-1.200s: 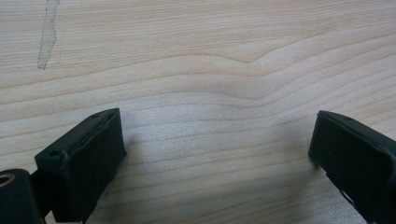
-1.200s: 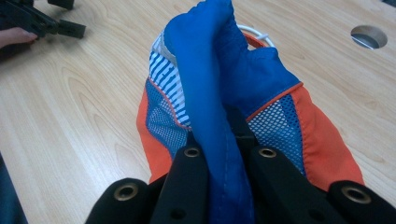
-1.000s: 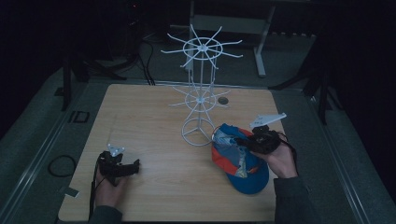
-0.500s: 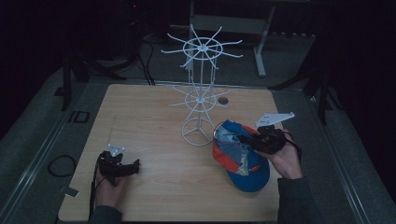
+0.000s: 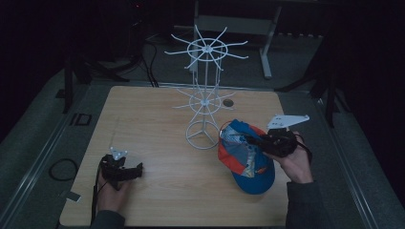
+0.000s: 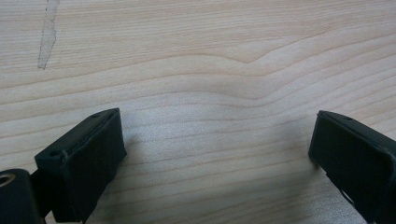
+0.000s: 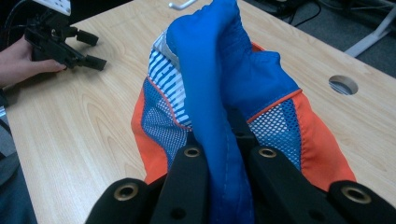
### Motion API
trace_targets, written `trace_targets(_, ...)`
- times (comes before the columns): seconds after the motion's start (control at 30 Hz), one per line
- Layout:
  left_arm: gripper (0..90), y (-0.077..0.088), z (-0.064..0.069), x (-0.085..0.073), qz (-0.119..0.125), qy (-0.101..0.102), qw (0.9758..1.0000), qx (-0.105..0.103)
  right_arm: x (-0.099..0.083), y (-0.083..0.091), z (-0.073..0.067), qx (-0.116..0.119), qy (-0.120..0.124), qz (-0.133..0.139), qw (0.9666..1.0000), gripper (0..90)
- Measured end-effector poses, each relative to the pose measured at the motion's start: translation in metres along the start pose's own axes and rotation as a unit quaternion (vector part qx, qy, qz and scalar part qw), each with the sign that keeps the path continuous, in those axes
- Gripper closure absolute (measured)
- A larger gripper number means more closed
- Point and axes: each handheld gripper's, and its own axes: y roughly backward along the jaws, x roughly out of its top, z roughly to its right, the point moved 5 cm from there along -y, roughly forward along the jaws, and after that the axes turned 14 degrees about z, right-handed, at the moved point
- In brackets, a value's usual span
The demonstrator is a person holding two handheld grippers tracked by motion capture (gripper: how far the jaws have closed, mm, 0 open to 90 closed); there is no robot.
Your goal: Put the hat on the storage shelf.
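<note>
The cap [image 5: 248, 155] lies on the table [image 5: 157, 119] beside the wire rack [image 5: 205, 90], a blue fold pinched in the right gripper [image 5: 255, 141]; the left gripper [image 5: 136, 170] rests gaping, empty; lifting it onto a rack arm probably follows.

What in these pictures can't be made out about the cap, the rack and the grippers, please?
- Cap: its front, folded in the right gripper.
- Wire rack: hook tips, thin and dim in the high view.
- Left gripper: its body, cut off by the bottom edge of its own view.
</note>
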Motion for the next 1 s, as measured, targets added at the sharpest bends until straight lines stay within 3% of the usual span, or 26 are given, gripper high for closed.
trace_targets(1.0, 3.9, 0.000, 0.000, 0.000, 0.001, 0.000, 1.0000, 0.000, 0.023, 0.018, 0.002, -0.007, 0.010, 0.046, 0.9989, 88.6)
